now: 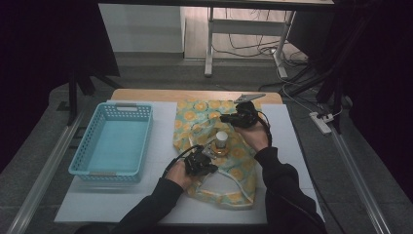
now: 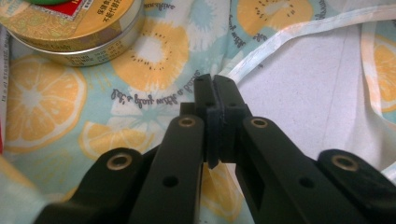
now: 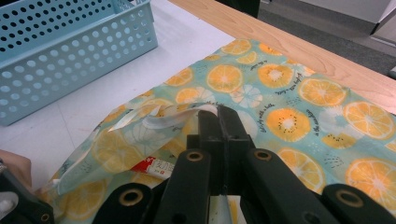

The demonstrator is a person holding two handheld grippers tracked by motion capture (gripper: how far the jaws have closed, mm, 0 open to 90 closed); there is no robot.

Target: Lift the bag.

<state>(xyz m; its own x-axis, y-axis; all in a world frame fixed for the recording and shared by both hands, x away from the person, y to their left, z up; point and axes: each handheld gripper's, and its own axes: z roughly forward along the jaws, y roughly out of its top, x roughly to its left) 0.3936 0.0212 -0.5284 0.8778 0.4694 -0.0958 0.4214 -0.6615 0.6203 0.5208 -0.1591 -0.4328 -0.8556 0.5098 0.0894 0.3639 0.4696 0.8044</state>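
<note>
A cloth bag (image 1: pixel 234 168) printed with orange and kiwi slices lies on the white mat. A round gold tin (image 1: pixel 220 149) sits on it with a small white-capped bottle (image 1: pixel 222 138) on top. My left gripper (image 1: pixel 210 166) is at the bag's near side, just below the tin. In the left gripper view its jaws (image 2: pixel 214 86) are pressed together where the bag's pale trimmed edge (image 2: pixel 289 37) runs into them, and the tin (image 2: pixel 70 32) is close at upper left. My right gripper (image 1: pixel 223 118) is at the far side. Its jaws (image 3: pixel 217 114) pinch the bag's rim (image 3: pixel 163 116) and hold it raised off the bag (image 3: pixel 280 93).
A light blue perforated basket (image 1: pixel 117 110) stands on the mat to the left of the bag, and its wall (image 3: pixel 70 51) is near in the right gripper view. The wooden table edge (image 1: pixel 195 94) runs along the back. A red-and-white label (image 3: pixel 154 165) shows under the raised rim.
</note>
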